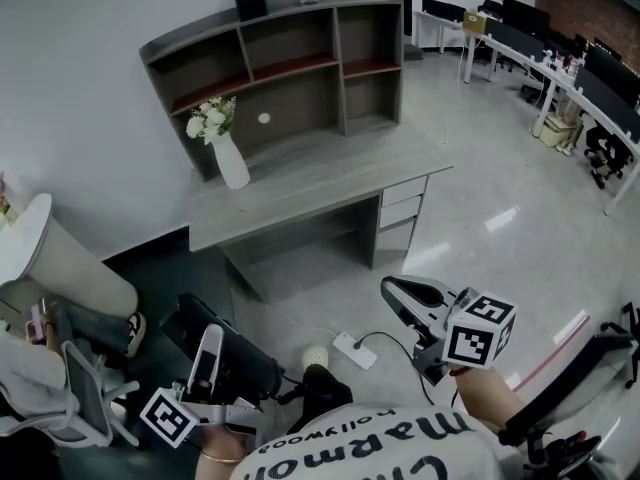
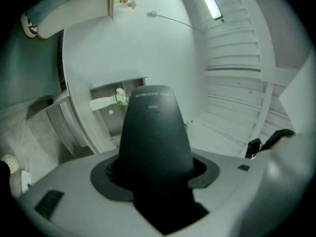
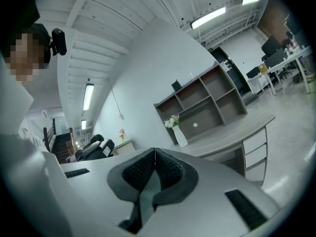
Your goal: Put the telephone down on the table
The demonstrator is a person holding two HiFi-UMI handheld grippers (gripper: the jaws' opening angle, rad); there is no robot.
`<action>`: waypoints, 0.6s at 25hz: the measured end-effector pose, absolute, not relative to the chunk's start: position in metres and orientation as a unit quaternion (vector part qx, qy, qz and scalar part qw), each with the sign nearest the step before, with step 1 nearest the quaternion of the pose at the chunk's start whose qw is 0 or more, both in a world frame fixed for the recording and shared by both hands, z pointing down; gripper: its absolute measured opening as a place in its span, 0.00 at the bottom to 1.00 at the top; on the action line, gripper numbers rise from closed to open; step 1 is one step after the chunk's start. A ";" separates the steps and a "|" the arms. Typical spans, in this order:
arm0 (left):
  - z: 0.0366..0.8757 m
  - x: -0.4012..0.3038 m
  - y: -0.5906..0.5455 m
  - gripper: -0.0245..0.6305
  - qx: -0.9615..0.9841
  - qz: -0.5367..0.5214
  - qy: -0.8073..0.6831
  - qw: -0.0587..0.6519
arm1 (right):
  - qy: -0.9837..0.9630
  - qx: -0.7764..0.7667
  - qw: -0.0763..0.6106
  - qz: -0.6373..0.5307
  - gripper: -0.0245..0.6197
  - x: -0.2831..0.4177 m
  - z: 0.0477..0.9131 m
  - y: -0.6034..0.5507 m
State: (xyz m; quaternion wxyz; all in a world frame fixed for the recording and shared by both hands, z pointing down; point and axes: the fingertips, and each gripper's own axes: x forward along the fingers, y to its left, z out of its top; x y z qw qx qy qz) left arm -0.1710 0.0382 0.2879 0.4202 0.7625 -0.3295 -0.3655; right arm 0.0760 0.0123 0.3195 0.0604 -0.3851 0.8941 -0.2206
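Note:
The black telephone (image 1: 245,363) is held low at the bottom left of the head view, above the floor and well short of the grey desk (image 1: 330,173). My left gripper (image 1: 212,353) is shut on it. In the left gripper view the telephone (image 2: 155,132) rises as a dark tapered body out of the jaws of the left gripper (image 2: 155,179) and hides most of what lies ahead. My right gripper (image 1: 392,288) hovers at the lower right, pointed toward the desk. In its own view the right gripper (image 3: 154,154) has its jaws shut together with nothing between them.
A white vase of flowers (image 1: 230,158) stands on the desk's left end, below a shelf unit (image 1: 290,63). A power strip (image 1: 356,350) and its cable lie on the floor in front. An office chair (image 1: 85,408) is at the bottom left. Rows of desks (image 1: 570,78) fill the far right.

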 end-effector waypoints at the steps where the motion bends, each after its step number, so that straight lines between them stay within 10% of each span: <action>1: 0.287 -0.172 0.030 0.46 0.764 -0.365 -0.325 0.421 | 0.894 -0.388 0.059 -0.218 0.06 0.074 0.319 0.007; 15: 0.282 -0.201 -0.110 0.46 0.776 -0.340 -0.289 0.446 | 0.877 -0.417 0.056 -0.233 0.06 0.031 0.315 -0.109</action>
